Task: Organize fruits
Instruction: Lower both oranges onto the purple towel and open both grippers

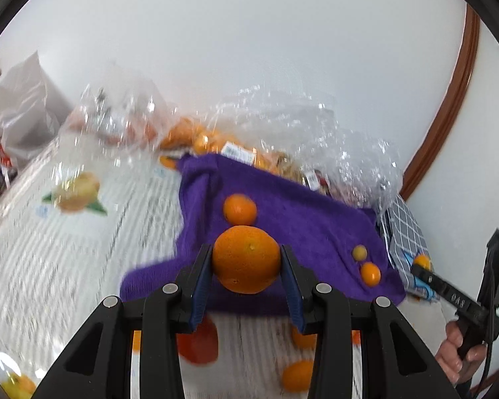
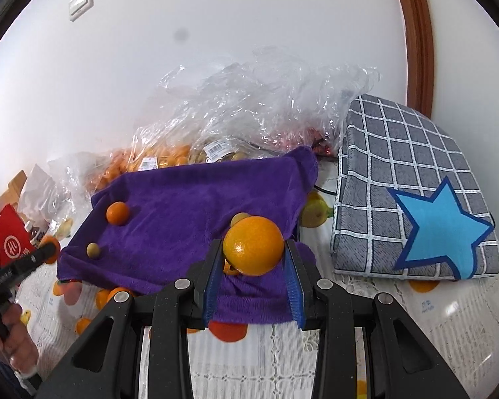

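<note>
My left gripper (image 1: 246, 261) is shut on a large orange (image 1: 246, 259) and holds it above the near edge of a purple towel (image 1: 299, 212). A smaller orange (image 1: 240, 209), a small green fruit (image 1: 360, 252) and a small orange fruit (image 1: 370, 273) lie on the towel. My right gripper (image 2: 253, 249) is shut on a yellow-orange orange (image 2: 253, 245) over the towel's (image 2: 199, 199) near right part. A small orange (image 2: 117, 213) and a small green fruit (image 2: 93, 250) lie on the towel's left side; another green fruit (image 2: 239, 217) sits just behind the held orange.
Clear plastic bags of oranges (image 2: 169, 156) lie behind the towel against the white wall. A grey checked cushion with a blue star (image 2: 415, 199) lies to the right. The tablecloth (image 2: 282, 359) has printed fruit. A red box (image 2: 8, 239) stands far left.
</note>
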Demonstrator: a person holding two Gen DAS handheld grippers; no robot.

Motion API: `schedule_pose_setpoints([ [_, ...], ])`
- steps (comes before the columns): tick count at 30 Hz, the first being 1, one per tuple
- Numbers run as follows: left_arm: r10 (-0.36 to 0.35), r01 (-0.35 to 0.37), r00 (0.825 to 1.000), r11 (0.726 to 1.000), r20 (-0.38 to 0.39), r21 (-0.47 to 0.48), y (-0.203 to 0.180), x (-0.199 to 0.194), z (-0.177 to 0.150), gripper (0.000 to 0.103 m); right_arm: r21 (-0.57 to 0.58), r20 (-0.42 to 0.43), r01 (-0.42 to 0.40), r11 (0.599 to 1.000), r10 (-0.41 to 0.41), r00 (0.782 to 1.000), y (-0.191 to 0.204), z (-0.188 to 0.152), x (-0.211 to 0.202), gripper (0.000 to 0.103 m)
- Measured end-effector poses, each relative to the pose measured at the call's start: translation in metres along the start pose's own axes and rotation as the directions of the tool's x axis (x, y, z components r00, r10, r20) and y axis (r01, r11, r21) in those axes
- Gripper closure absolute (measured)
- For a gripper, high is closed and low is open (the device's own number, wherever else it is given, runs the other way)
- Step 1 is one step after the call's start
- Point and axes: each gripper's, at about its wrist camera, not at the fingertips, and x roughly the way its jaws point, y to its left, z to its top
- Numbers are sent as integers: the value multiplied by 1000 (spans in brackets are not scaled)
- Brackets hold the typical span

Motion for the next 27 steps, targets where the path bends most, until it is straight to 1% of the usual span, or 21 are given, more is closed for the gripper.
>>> schedule_pose_setpoints([
  [3, 19, -19, 1000, 1000, 12, 13, -4, 13, 15, 65, 26, -3, -13, 1000, 13, 1000, -3, 3, 8, 68],
  [8, 20, -20, 1000, 1000, -2, 12, -9, 38, 25, 65, 45, -4, -36, 998, 36, 999, -3, 5, 19, 68],
  [12, 42, -42, 999, 999, -9, 9, -9, 55, 21, 65, 28, -36, -42, 999, 43, 998, -3, -2, 29, 68],
  [14, 52, -52, 999, 999, -10, -14, -4, 59, 17, 65, 22, -53, -36, 999, 37, 998, -2, -4, 33, 68],
  [16, 35, -36, 999, 999, -35, -25, -2, 65, 15, 65, 23, -59, -40, 999, 42, 997, -2, -6, 35, 68],
  [20, 40, -42, 999, 998, -30, -37, 3, 69, 15, 65, 13, -68, -31, 999, 32, 997, 0, -8, 38, 68],
  [23, 25, -29, 998, 997, -59, -68, 8, 74, 15, 65, 6, -98, -32, 999, 32, 995, 2, -11, 45, 68],
  [27, 23, -27, 998, 997, -64, -65, 6, 75, 14, 65, -27, -123, 1, 1000, -5, 992, 7, -16, 52, 68],
])
